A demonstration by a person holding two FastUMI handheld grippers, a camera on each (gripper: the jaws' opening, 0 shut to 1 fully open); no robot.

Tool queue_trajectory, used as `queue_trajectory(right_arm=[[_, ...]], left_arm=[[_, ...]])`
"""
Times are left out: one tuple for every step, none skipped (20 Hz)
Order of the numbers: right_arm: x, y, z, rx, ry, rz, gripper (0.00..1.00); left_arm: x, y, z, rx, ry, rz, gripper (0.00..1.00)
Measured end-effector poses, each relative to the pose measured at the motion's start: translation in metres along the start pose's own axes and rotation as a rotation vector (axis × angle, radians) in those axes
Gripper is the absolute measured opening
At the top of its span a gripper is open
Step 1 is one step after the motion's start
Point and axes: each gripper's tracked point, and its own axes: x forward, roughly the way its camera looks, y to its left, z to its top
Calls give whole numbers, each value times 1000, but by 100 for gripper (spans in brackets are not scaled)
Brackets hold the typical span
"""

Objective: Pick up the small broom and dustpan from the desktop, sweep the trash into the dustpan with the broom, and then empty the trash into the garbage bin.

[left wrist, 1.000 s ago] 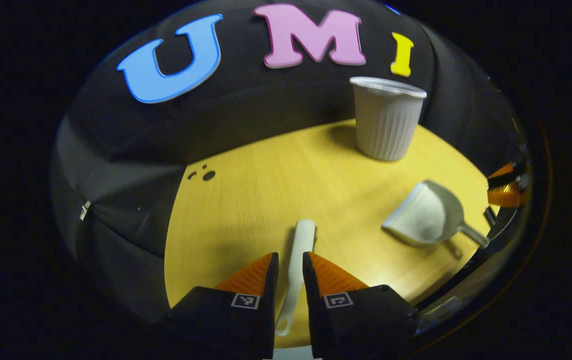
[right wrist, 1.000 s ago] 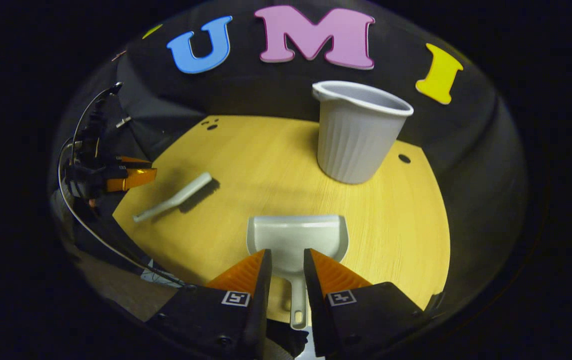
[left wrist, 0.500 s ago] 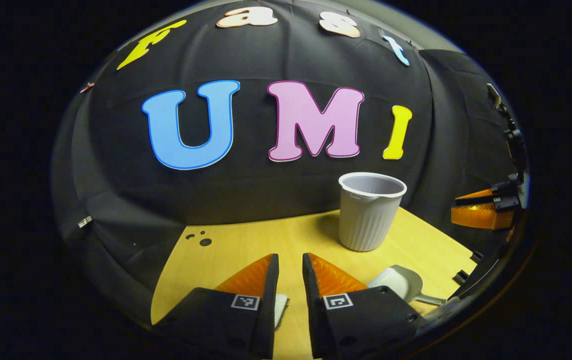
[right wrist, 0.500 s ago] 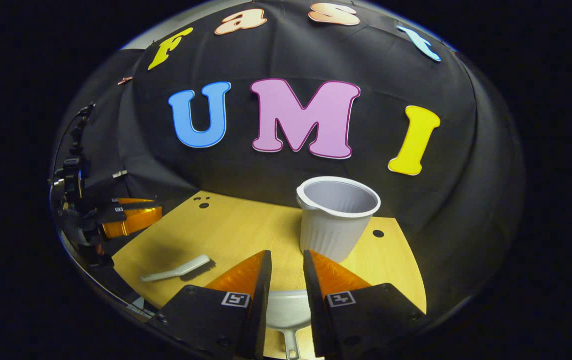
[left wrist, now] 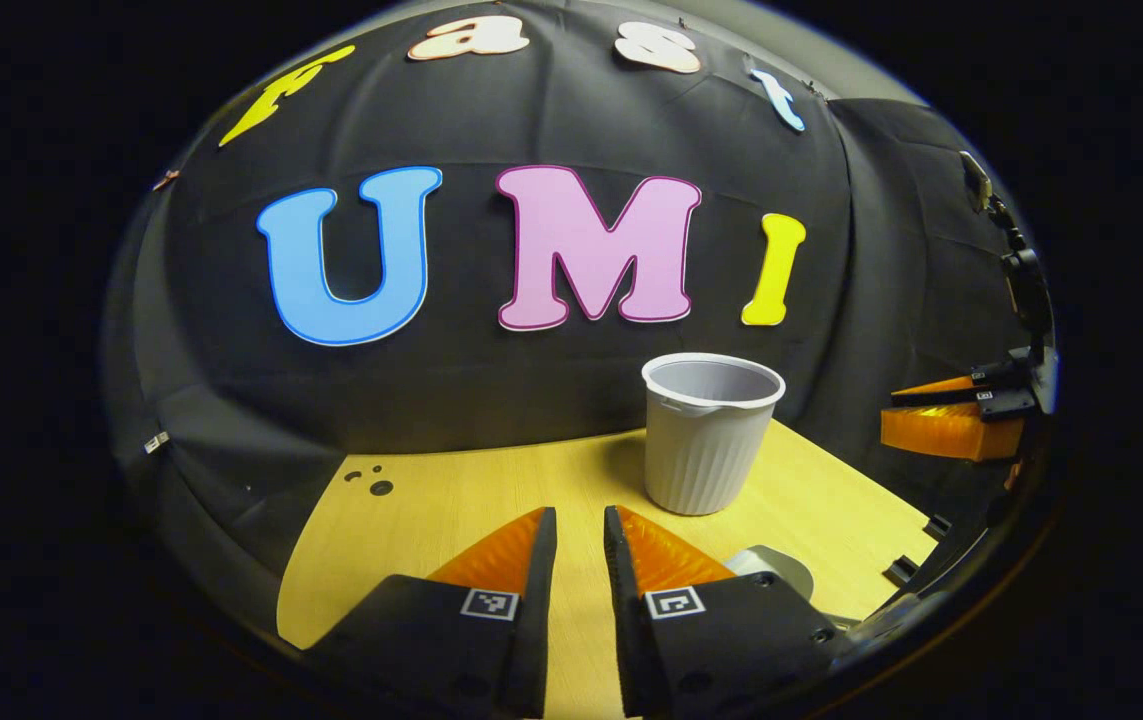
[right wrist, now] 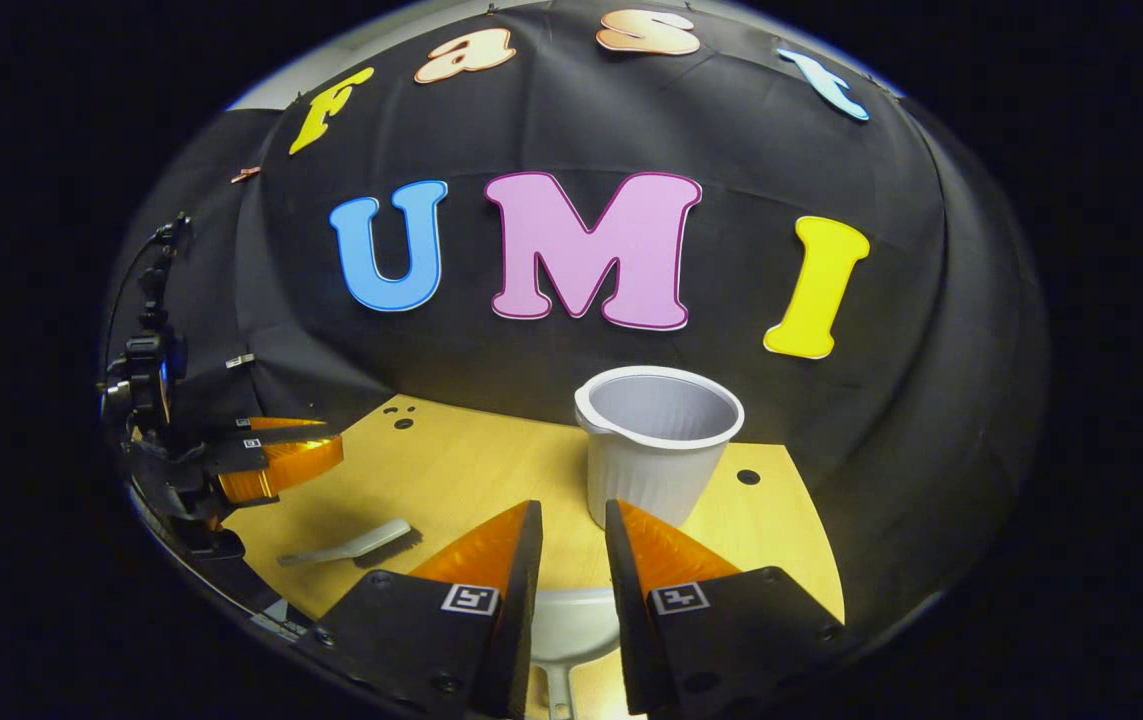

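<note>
Left gripper view: the left gripper (left wrist: 579,530) hovers above the yellow desktop (left wrist: 451,500) with its fingers spread a narrow gap apart and nothing between them. The white ribbed garbage bin (left wrist: 709,435) stands upright on the far right part of the desktop. A bit of the white dustpan (left wrist: 776,565) peeks out just right of this gripper's right finger, on the near right of the desktop. The right gripper (left wrist: 941,420) hangs off the right edge, well apart.

Right gripper view: the right gripper (right wrist: 571,530) holds its fingers slightly parted, empty, above the desktop. The dustpan lies directly below and between them, its pan toward the bin and its handle running back toward the camera, so its long axis lines up with the gripper. My read is that a straight drop onto the handle is what this hand needs. The small broom (right wrist: 346,547) lies flat at the near left, its long axis running left to right with the brush end to the right, just beside and below the left gripper, so the left hand is clearly the nearer one for it. No trash is discernible on the desktop.
</note>
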Motion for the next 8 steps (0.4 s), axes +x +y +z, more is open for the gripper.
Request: queue_trajectory(right_arm=[[1, -6, -2, -1, 2, 8, 40], [1, -12, -4, 0, 4, 15, 40], [3, -16, -4, -2, 1, 26, 40], [4, -21, -7, -5, 5, 34, 40], [5, -25, -9, -9, 4, 42, 40], [5, -28, -10, -15, 2, 48, 40], [4, -30, -12, -16, 5, 57, 40], [4, -31, -14, -14, 8, 66, 40]], left_arm=[[0, -1, 2, 7, 0, 22, 32], [0, -4, 3, 11, -4, 38, 32], [0, -9, 4, 10, -5, 50, 32], [-1, -13, 4, 5, -3, 58, 32], [0, -16, 2, -1, -1, 67, 32], [-1, -19, 2, -9, 1, 74, 32], [0, -20, 1, -16, 8, 84, 39], [-1, -19, 1, -22, 15, 97, 24]])
